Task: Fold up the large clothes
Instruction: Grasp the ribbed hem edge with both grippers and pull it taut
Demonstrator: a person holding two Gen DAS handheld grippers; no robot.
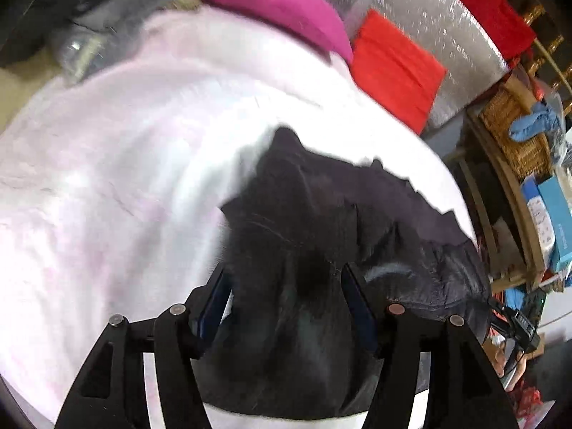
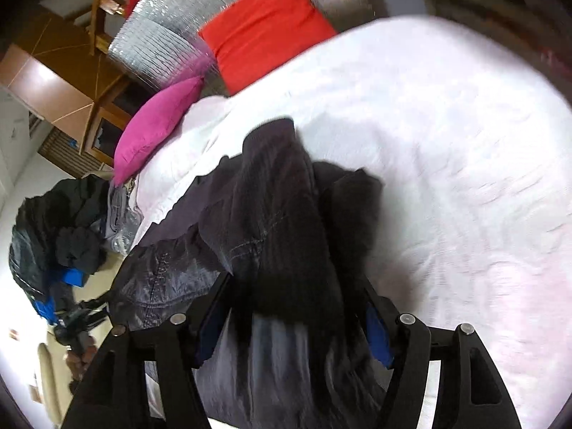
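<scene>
Two grippers, left gripper (image 1: 286, 286) and right gripper (image 2: 296, 296), are seen spread open over the dark jacket (image 2: 271, 214), bunched on the white bedspread (image 2: 447, 143); judged soft, slippery, best gripped at a hem edge.

Item count: one dark garment (image 2: 279, 214) on one bed (image 2: 464, 143). Cushions: one magenta cushion (image 2: 157, 125), one red cushion (image 2: 264, 28). One pile of dark clothes (image 2: 53, 228) beside the bed. Tongs: two sets.
</scene>
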